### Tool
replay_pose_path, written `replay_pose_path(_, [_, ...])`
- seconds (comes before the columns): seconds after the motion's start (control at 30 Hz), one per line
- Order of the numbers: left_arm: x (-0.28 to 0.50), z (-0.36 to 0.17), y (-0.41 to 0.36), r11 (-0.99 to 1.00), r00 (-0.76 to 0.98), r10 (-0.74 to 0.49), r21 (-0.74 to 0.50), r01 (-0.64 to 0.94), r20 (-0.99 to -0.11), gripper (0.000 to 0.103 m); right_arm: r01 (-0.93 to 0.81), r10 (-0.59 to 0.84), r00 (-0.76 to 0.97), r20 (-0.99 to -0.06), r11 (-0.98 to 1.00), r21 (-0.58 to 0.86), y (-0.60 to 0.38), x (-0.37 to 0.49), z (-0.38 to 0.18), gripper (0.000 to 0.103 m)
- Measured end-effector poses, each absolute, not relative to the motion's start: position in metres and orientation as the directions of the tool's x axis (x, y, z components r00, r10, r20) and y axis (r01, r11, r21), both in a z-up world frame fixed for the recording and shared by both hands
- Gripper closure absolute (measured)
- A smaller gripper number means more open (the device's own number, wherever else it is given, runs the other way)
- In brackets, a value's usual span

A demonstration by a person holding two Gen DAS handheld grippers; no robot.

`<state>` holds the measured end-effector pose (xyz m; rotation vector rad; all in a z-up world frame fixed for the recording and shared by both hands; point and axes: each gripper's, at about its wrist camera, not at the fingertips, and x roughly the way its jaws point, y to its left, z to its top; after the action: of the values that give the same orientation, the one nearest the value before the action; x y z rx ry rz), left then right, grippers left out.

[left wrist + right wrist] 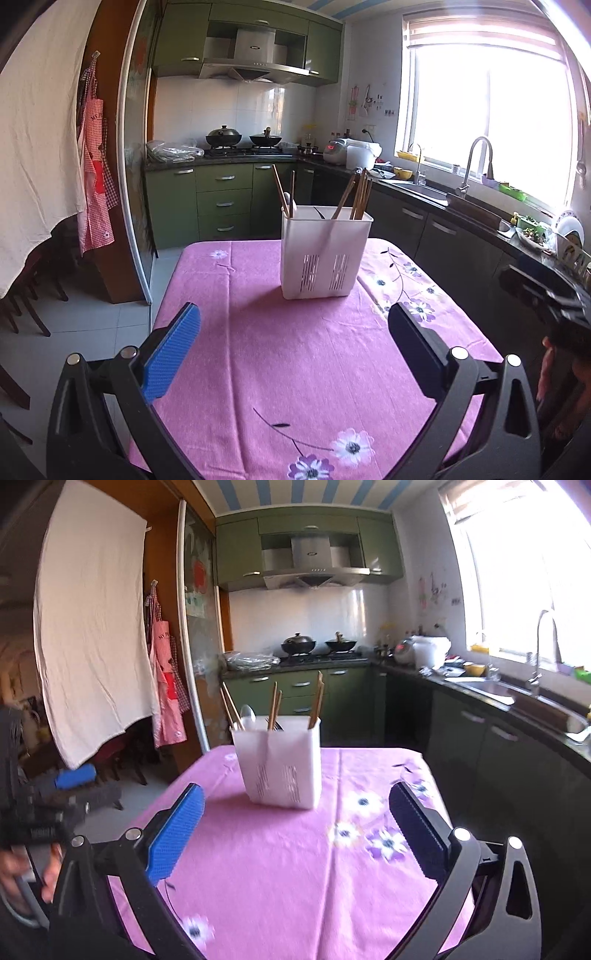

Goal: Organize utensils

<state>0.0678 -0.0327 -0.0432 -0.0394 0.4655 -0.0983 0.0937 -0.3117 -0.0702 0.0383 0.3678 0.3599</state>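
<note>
A white plastic utensil holder [325, 253] stands upright on the pink flowered tablecloth [295, 369], toward the far side. It holds several wooden chopsticks [356, 195] and a pale spoon [287, 201]. My left gripper [293, 325] is open and empty, hovering over the near half of the table, well short of the holder. In the right wrist view the same holder [280, 762] shows chopsticks [275, 705] and a spoon [248, 714]. My right gripper [295, 806] is open and empty, just in front of the holder. The left gripper's body [55, 797] shows at that view's left edge.
The table sits in a kitchen. A dark counter with a sink and tap [476, 166] runs along the right. A stove with two woks [242, 142] is at the back. A white sheet [37, 147] and a red apron [96, 177] hang at left, chairs below.
</note>
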Motion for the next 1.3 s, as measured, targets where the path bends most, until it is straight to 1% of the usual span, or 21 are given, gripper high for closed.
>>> replay_pose_path(0.13, [0.048, -0.041, -0.032, 0.997, 0.898, -0.079, -0.046, 0.066, -0.432, 0.006, -0.327, 0.343, 0.886, -0.313, 0.939, 0.107, -0.316, 0.057, -0.076, 0.004])
replay_pose_path(0.33, [0.026, -0.038, -0.026, 0.997, 0.904, -0.061, -0.059, 0.039, -0.422, 0.006, -0.303, 0.308, 0.91, -0.279, 0.951, 0.06, -0.312, 0.025, -0.071, 0.004])
replay_pose_path(0.5, [0.013, -0.037, -0.025, 0.999, 0.909, -0.04, -0.044, 0.024, -0.416, 0.006, -0.297, 0.294, 0.914, -0.278, 0.954, 0.031, -0.305, 0.016, -0.07, 0.004])
replay_pose_path(0.7, [0.002, -0.033, -0.026, 0.999, 0.913, -0.039, -0.042, 0.024, -0.406, 0.006, -0.297, 0.3, 0.91, -0.286, 0.953, 0.052, -0.31, 0.012, -0.069, 0.004])
replay_pose_path(1.3, [-0.006, -0.03, -0.028, 0.999, 0.92, -0.038, -0.044, 0.022, -0.391, 0.006, -0.302, 0.303, 0.909, -0.286, 0.952, 0.047, -0.309, 0.007, -0.066, 0.004])
